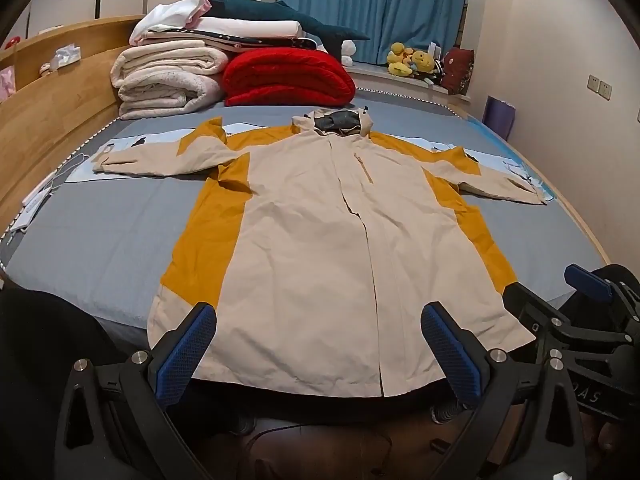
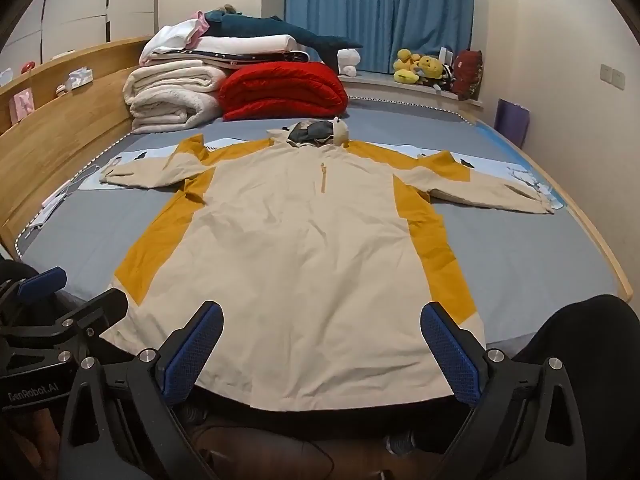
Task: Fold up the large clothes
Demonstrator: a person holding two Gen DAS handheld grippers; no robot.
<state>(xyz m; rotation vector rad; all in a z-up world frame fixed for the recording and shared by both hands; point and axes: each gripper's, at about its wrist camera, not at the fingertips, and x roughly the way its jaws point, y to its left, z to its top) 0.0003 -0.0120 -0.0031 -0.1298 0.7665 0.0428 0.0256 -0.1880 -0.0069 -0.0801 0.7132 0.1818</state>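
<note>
Right now both tongs hover above the near edge of the bed (image 1: pixel 100 248), spread wide, nothing between the pads. Left tongs (image 1: pixel 320 352): blue pads framing the hem of the jacket (image 1: pixel 320 248), not touching it as far as the view shows. Right tongs (image 2: pixel 322 354): same pose, pads either side of the hem, apart from the cloth. In the left wrist view the right tongs show at the right edge; in the right wrist view the left tongs show at the left edge, so the two sit side by side.

Jacket: cream with mustard side panels and shoulders, lies flat, front up, on the grey-blue sheet. Both sleeves stretched straight out sideways, hood (image 1: pixel 338 122) at the far end, hem at the near bed edge, slightly overhanging. Front closed, small orange chest zipper (image 2: pixel 323 178) visible. Cloth lightly wrinkled, unfolded.

Behind the hood: folded red blanket (image 1: pixel 288 78), stack of white blankets (image 1: pixel 168 80) with folded linens and a dark teal plush on top. Wooden headboard (image 1: pixel 52 116) along the left. Blue curtain (image 1: pixel 372 4) at the back, yellow plush toys (image 1: pixel 412 60) on the sill. Dark clothing of the person at the lower corners; shoes on the floor below the hem.
</note>
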